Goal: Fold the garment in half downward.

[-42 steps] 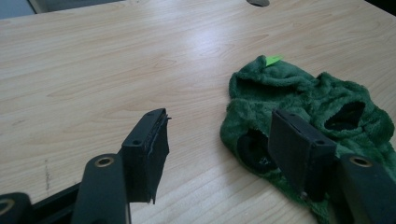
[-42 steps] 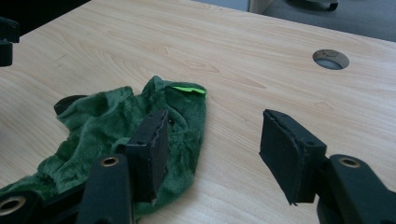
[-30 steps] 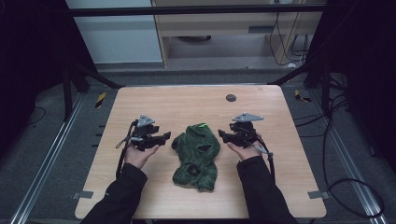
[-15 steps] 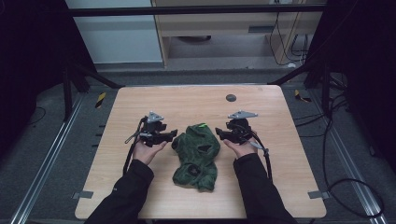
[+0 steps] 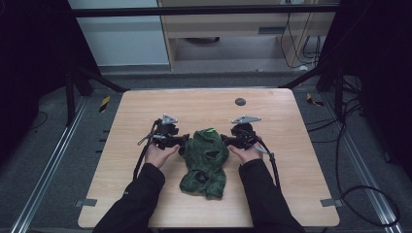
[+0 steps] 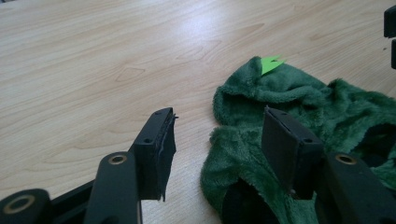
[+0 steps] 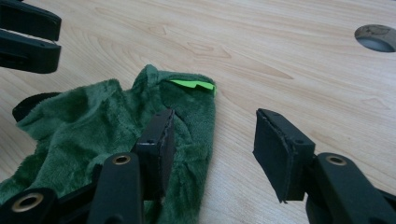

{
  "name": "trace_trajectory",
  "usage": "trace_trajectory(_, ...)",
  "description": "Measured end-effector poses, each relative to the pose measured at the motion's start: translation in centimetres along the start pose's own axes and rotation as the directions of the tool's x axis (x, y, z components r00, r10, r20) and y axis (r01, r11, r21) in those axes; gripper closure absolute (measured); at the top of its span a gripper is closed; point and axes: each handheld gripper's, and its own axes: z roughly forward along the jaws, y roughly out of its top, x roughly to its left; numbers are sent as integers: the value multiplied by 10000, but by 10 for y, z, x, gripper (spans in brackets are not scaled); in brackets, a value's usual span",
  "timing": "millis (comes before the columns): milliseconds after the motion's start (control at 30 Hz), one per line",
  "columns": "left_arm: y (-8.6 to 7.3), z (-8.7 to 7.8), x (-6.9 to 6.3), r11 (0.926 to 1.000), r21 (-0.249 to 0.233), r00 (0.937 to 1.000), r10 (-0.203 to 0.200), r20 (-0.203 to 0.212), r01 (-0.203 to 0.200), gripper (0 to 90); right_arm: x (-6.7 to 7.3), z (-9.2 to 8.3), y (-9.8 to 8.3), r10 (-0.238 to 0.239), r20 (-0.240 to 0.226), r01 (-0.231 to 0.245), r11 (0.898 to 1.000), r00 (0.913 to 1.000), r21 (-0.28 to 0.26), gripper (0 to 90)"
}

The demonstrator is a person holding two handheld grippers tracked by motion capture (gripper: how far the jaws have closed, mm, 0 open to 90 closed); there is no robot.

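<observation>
Both tongs closing in on a green fleece garment mid-desk

Left gripper [image 5: 180, 141] and right gripper [image 5: 226, 140] flank the garment [image 5: 206, 162], jaws wide but just narrowing, each straddling a fleece edge, gripping nothing; it looks soft, light, floppy: best pinched at upper edges near the green tag [image 7: 192, 84]
</observation>
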Motion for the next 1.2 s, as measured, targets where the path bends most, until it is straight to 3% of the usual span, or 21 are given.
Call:
trace_trajectory(500,-5,21,-1,9980,632,10000,13,10,-13,501,0,15,-6,-3,-186,12,9988,9998,487,501)
trace_trajectory(1200,-18,40,0,9910,1177,9978,-654,132,634,574,3,35,-16,10,-396,44,9908,9992,1354,538)
